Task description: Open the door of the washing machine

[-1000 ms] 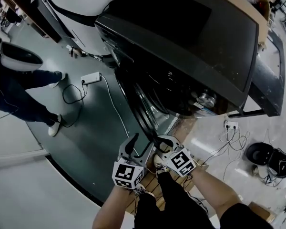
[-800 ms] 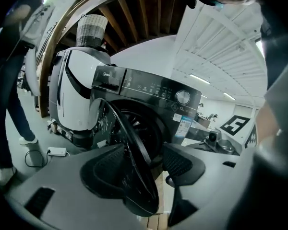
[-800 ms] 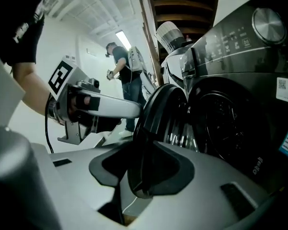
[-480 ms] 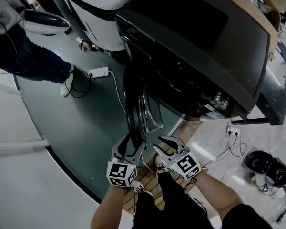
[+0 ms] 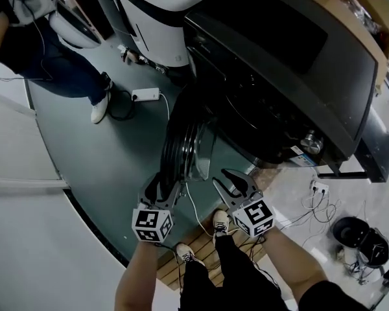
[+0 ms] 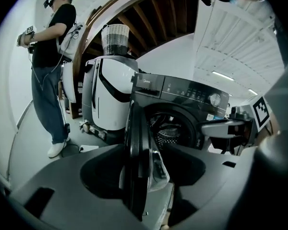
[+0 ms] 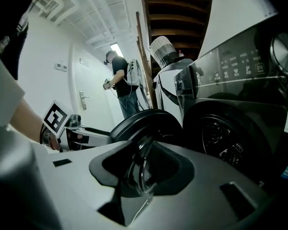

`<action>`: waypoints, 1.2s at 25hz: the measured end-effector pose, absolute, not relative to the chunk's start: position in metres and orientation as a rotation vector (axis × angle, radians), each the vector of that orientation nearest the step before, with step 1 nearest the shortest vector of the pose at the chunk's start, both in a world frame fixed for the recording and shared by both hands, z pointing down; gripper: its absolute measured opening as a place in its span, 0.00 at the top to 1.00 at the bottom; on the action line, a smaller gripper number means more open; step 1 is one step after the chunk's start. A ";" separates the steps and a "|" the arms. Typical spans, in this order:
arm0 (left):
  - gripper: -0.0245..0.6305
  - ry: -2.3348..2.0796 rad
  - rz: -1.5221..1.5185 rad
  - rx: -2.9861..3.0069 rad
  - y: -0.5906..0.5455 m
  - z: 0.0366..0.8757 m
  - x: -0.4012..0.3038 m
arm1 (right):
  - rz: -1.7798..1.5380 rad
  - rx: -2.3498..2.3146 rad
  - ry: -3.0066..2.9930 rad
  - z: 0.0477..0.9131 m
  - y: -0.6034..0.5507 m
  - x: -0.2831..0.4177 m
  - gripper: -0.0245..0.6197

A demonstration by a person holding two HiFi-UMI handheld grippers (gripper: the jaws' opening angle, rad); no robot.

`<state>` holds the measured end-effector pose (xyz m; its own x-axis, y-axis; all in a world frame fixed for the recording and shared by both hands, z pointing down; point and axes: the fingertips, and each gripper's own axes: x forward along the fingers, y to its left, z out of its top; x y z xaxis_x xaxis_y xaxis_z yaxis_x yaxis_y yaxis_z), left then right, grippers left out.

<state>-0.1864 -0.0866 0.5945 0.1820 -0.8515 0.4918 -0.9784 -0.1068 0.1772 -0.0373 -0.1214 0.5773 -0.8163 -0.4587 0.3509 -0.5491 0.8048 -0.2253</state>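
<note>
The left gripper [image 5: 162,185] has its fingers clamped on the rim of the washing machine [image 5: 285,63] door [image 5: 180,141], which stands half open at its 12 o'clock. Swing the door along its hinge arc toward 10 o'clock, without twisting. The right gripper [image 5: 227,184] has its fingers apart and closing, holding nothing.

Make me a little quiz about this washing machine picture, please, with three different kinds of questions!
1. True or false: the door of the washing machine is shut tight.
2. What is between the jaws of the left gripper? A the door's rim, B a cable, C a shoe.
3. Fill in: the power strip on the floor is ____ in colour.
Key: 1 false, it stands open and the drum shows. 2 A. 3 white.
</note>
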 end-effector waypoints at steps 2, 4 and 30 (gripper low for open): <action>0.58 -1.742 0.386 1.993 -0.088 0.594 -0.201 | 0.462 0.802 -2.715 0.572 -0.128 -0.042 0.75; 0.58 -1.770 0.399 1.976 -0.088 0.594 -0.214 | 0.451 0.819 -2.714 0.568 -0.134 -0.046 0.75; 0.58 -1.932 0.354 1.920 -0.064 0.531 -0.256 | 0.405 0.876 -2.732 0.522 -0.139 -0.067 0.93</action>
